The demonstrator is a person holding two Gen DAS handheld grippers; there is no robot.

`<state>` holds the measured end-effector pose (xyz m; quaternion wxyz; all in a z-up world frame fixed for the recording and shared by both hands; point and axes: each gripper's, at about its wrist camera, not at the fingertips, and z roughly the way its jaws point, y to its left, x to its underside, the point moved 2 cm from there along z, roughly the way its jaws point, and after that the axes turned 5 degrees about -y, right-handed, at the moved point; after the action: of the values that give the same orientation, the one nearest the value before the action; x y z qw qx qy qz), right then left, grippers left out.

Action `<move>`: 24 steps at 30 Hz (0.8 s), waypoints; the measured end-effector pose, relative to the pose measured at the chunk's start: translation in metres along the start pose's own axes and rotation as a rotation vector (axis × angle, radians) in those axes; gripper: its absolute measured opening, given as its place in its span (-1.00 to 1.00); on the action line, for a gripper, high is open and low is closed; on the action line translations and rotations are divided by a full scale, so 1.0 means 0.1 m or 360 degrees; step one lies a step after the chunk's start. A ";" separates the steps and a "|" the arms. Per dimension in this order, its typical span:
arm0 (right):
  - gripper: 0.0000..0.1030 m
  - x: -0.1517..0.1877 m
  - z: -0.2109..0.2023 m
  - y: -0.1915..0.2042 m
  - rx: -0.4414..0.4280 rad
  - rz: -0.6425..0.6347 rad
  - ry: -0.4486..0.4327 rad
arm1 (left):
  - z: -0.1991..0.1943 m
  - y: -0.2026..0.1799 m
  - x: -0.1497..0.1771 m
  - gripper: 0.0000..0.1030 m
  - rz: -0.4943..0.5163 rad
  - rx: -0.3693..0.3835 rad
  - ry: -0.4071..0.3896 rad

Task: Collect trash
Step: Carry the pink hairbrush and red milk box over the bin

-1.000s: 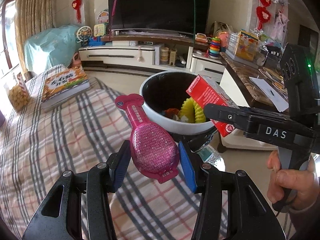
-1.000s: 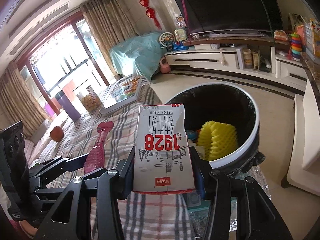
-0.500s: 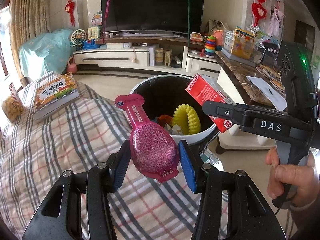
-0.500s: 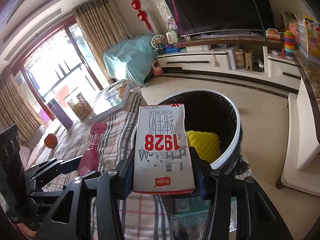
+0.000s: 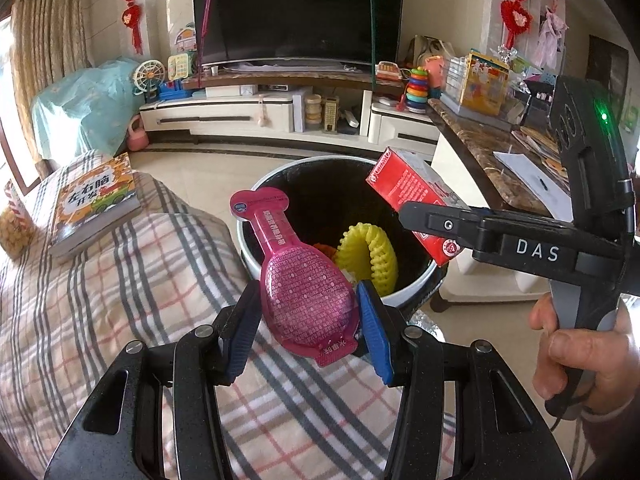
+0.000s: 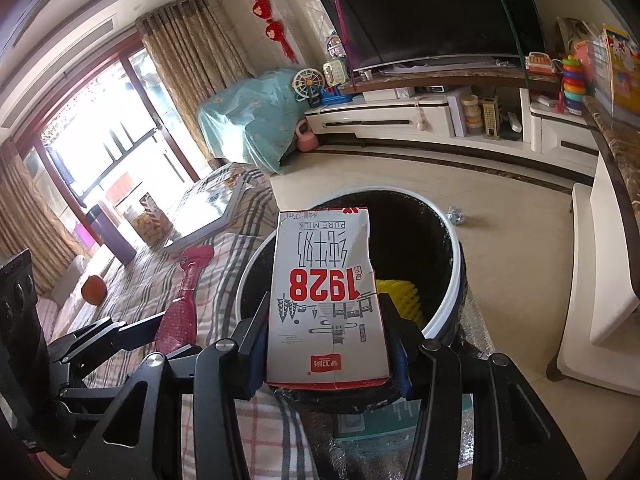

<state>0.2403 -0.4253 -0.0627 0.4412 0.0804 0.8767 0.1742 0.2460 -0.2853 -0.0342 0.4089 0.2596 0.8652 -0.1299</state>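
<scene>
A pink pouch (image 5: 308, 300) is clamped between the blue pads of the left gripper (image 5: 310, 322) at lower centre of the left wrist view, the jaws about half closed on its wide lower body, its narrow neck reaching up over the near rim of the bin (image 5: 408, 296). At right of the same frame, a red-sided milk carton (image 5: 412, 200) is seen pinched in the right gripper (image 5: 424, 220), whose handle is gripped by a hand (image 5: 584, 356) at the lower right edge. In the right wrist view, the carton, marked 1928, fills the centre, squeezed on 2 sides by jaws set partly closed, and is held above the black-lined, white-rimmed bin. A yellow foam net (image 5: 370, 256) lies inside the bin. A plaid cloth (image 5: 120, 300) covers the surface at left, where a book (image 5: 96, 204) rests at upper left.
</scene>
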 end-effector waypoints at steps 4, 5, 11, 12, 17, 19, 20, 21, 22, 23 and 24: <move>-0.04 -0.05 0.04 -0.04 0.0003 0.0012 0.0006 | 0.07 0.00 -0.03 -0.08 0.0006 -0.0003 0.0006; -0.04 -0.06 0.06 -0.05 0.0003 0.0014 0.0008 | 0.08 0.00 -0.04 -0.08 0.0006 -0.0003 0.0008; -0.04 -0.11 0.12 -0.05 0.0011 0.0005 0.0021 | 0.16 -0.01 -0.09 -0.08 0.0016 -0.0007 0.0016; -0.04 -0.11 0.13 -0.05 0.0012 0.0002 0.0024 | 0.17 -0.01 -0.10 -0.08 0.0016 -0.0008 0.0016; -0.04 -0.14 0.20 -0.06 0.0017 -0.0009 0.0041 | 0.21 0.00 -0.13 -0.08 0.0020 -0.0013 0.0018; -0.04 -0.16 0.22 -0.07 0.0022 -0.0011 0.0045 | 0.23 0.00 -0.14 -0.08 0.0022 -0.0017 0.0020; -0.04 -0.16 0.23 -0.08 0.0023 -0.0010 0.0047 | 0.25 0.01 -0.16 -0.08 0.0021 -0.0018 0.0022; -0.04 -0.17 0.24 -0.08 0.0024 -0.0010 0.0049 | 0.27 0.01 -0.17 -0.08 0.0020 -0.0019 0.0023; -0.04 -0.18 0.25 -0.09 0.0026 -0.0010 0.0050 | 0.29 0.01 -0.19 -0.08 0.0018 -0.0020 0.0024; -0.04 -0.19 0.26 -0.10 0.0027 -0.0011 0.0051 | 0.30 0.02 -0.20 -0.08 0.0017 -0.0021 0.0025; -0.04 -0.20 0.27 -0.10 0.0029 -0.0013 0.0053 | 0.32 0.02 -0.21 -0.08 0.0017 -0.0021 0.0025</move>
<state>0.2742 -0.4337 -0.0667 0.4265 0.0778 0.8858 0.1657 0.2786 -0.3045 -0.0380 0.4045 0.2626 0.8678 -0.1200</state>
